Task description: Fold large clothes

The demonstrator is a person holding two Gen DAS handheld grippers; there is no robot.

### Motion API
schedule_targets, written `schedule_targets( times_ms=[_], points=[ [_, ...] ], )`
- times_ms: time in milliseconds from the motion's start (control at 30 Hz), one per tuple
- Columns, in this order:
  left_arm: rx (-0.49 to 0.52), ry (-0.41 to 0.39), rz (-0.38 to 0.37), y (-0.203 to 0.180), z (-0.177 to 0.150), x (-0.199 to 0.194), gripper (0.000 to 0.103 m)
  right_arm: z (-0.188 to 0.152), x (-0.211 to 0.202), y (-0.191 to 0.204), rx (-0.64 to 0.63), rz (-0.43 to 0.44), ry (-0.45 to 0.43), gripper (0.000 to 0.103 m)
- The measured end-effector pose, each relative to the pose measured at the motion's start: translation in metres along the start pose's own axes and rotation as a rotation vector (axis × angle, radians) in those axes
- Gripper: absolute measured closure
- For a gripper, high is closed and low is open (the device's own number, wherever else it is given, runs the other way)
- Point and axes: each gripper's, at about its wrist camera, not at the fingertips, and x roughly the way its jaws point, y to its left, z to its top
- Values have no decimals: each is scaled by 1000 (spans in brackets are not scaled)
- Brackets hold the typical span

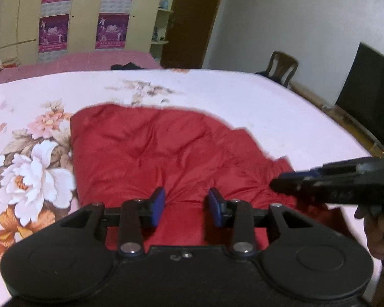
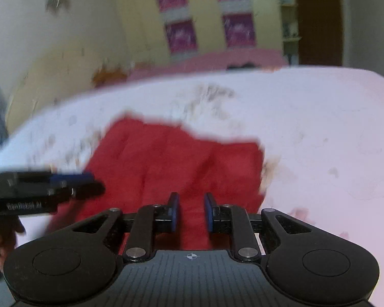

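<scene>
A red padded garment (image 1: 151, 151) lies folded on the floral bedsheet (image 1: 33, 168), also blurred in the right wrist view as the garment (image 2: 166, 158). My left gripper (image 1: 188, 204) hangs over its near edge. Its blue pads (image 1: 159, 204) stand apart with red cloth showing between them, and they are not pressing on it. My right gripper (image 2: 192, 212) has its pads close together with red fabric filling the gap. From the left wrist view the right gripper (image 1: 276, 184) sits at the garment's right corner, where creases converge. The left gripper (image 2: 99, 186) reaches in from the left.
The bed's right edge (image 1: 345, 128) runs along a wooden floor. A chair (image 1: 281, 66) and a dark panel (image 1: 366, 87) stand by the white wall. A second pink bed (image 1: 89, 61) and a wardrobe with posters (image 1: 110, 12) lie beyond.
</scene>
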Motion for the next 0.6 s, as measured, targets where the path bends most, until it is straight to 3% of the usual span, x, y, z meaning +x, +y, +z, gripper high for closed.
schedule_targets(
  times_ms=[133,300,600],
  points=[
    [17,12,40,-6,3,1,65,0,4,-5,42,-19,22,83],
    [46,4,68,-19,-1,-27,67,-4,-41,2,2,12,-46,83],
    [12,-7,93,-30,-45,-79,67,-49,-78,29,-3,108,-34,83]
  ],
)
